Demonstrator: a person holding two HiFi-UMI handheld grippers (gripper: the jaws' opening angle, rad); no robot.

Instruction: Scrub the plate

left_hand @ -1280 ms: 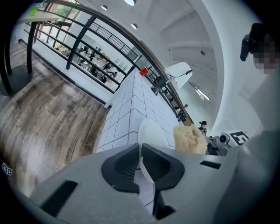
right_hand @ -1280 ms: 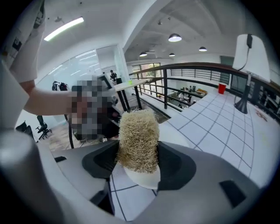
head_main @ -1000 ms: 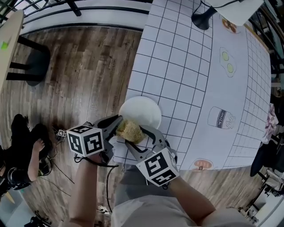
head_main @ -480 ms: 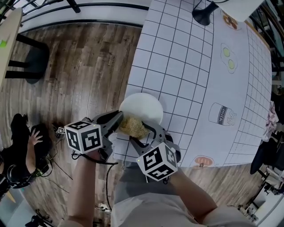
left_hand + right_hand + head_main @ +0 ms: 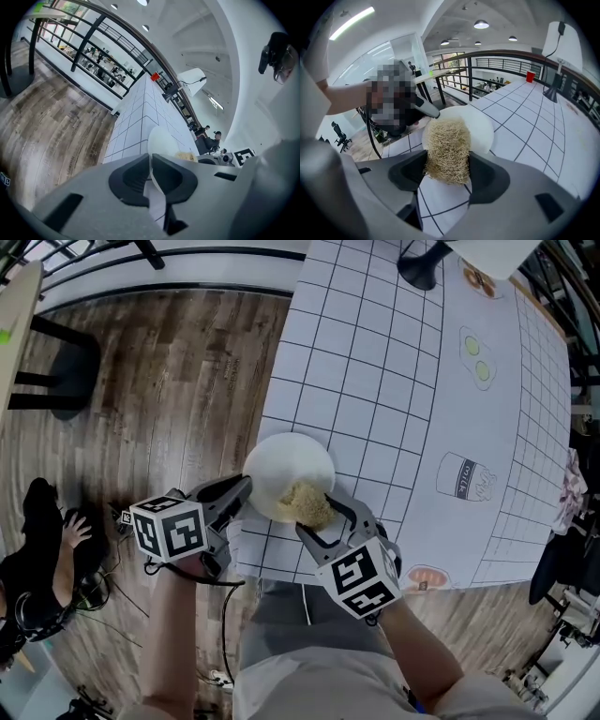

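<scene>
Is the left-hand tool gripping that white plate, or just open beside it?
Gripping. The left gripper has its fingers closed on the thin rim of the plate, with no gap showing.

Gridded white table (image 5: pixel 375 381), plate (image 5: pixel 279 465) at near edge, black lamp base (image 5: pixel 419 270)

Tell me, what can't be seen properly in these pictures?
- Plate surface under the scrubber: covered by it in head and right gripper views.
- Plate rim inside the left gripper: hidden by its jaws.
- Table far end: cut off by head view's top edge.
- Print on the cup drawing: too small.
</scene>
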